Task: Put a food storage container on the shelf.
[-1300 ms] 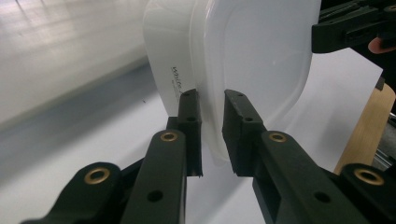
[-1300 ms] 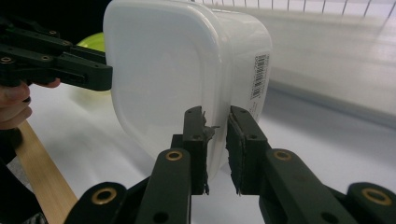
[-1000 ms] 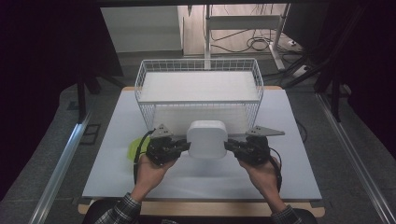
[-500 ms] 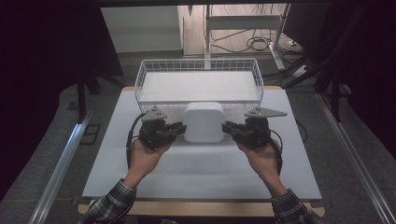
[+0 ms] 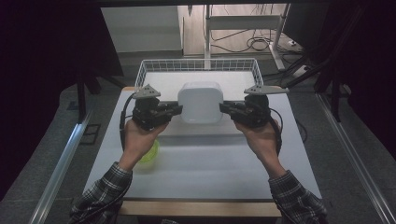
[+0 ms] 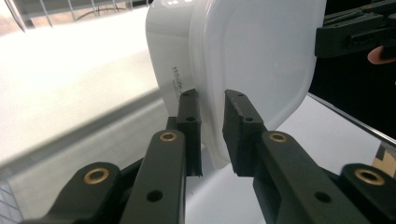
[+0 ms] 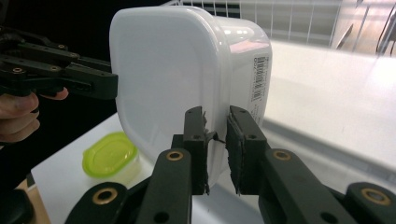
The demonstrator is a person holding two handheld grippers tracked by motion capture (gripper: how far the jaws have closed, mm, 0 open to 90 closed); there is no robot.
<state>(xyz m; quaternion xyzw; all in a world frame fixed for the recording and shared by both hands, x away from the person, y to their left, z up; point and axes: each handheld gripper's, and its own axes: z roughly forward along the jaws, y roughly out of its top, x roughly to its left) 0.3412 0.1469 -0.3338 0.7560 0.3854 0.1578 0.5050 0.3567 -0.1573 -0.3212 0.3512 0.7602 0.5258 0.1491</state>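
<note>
A white plastic container with rounded corners hangs in the air above the near edge of the wire basket. My left gripper is shut on the container's left rim, and my right gripper is shut on its right rim. In the left gripper view the jaws pinch the thin rim of the container, with the other gripper beyond it. In the right gripper view the jaws clamp the rim of the container, whose barcode label faces right. A small container with a lime-green lid sits on the table below.
The white table carries the wire basket at its far end, with a white liner inside. The lime-green lidded container lies under my left forearm. Dark floor and metal rails flank the table; a shelf frame stands behind.
Both grippers have carried the white container up and away from the person, from the table's middle to above the basket's near edge. The green-lidded container now lies uncovered behind the left hand.
</note>
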